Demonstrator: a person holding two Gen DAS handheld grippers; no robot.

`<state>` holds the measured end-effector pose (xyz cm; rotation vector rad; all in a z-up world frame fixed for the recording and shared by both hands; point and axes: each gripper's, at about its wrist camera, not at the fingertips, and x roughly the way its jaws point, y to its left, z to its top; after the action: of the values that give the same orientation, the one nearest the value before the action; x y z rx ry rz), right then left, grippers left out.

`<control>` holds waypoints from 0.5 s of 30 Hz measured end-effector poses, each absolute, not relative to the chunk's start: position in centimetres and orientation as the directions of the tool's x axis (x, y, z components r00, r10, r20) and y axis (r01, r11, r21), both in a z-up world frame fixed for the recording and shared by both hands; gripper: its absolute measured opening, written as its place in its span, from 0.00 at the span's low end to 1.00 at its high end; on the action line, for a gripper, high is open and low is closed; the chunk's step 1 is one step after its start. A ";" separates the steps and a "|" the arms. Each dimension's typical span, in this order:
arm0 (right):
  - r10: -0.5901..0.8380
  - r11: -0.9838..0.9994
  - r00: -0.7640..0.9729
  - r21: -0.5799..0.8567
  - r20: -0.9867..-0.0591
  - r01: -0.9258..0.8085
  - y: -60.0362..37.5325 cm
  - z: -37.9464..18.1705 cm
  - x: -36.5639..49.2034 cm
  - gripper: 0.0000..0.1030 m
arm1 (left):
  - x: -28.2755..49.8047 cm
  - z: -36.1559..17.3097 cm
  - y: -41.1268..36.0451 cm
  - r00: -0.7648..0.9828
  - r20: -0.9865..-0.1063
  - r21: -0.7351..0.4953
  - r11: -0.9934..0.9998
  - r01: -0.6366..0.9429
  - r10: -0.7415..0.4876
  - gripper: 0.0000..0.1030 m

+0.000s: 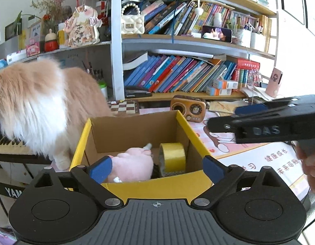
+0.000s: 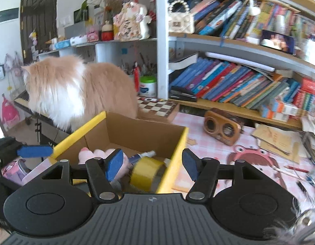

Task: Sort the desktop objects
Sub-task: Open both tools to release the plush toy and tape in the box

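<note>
We held the left gripper (image 1: 157, 169) wide and empty, the right gripper (image 2: 153, 164) half open, also empty. The tape (image 1: 173, 157) and plush (image 1: 130, 166) lay in the box (image 1: 157, 189) at the bench's left edge.

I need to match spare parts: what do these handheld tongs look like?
Both tongs, left and right, are black plastic with blue padded fingers, linked arms with silver rivets, round hubs and a ribbed grey body with a crosshair mark. One bears the letters DAS.
</note>
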<state>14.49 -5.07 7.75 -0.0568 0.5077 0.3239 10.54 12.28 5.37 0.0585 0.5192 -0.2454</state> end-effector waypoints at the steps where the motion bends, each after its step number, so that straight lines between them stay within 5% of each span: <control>1: 0.280 0.952 0.830 0.028 -0.483 -0.305 -5.7 7.7 13.8 0.60 | 10.3 5.4 12.1 0.839 -0.498 -0.007 0.968 0.249 -0.219 0.95; 15: 0.190 0.982 0.847 0.079 -0.497 -0.174 -10.7 5.8 6.6 0.61 | 6.5 4.8 9.0 0.817 -0.533 0.018 0.963 0.268 -0.218 0.96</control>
<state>6.61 -10.73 5.80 0.0309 0.5268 0.1924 6.45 9.04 4.83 0.0936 0.5567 -0.2596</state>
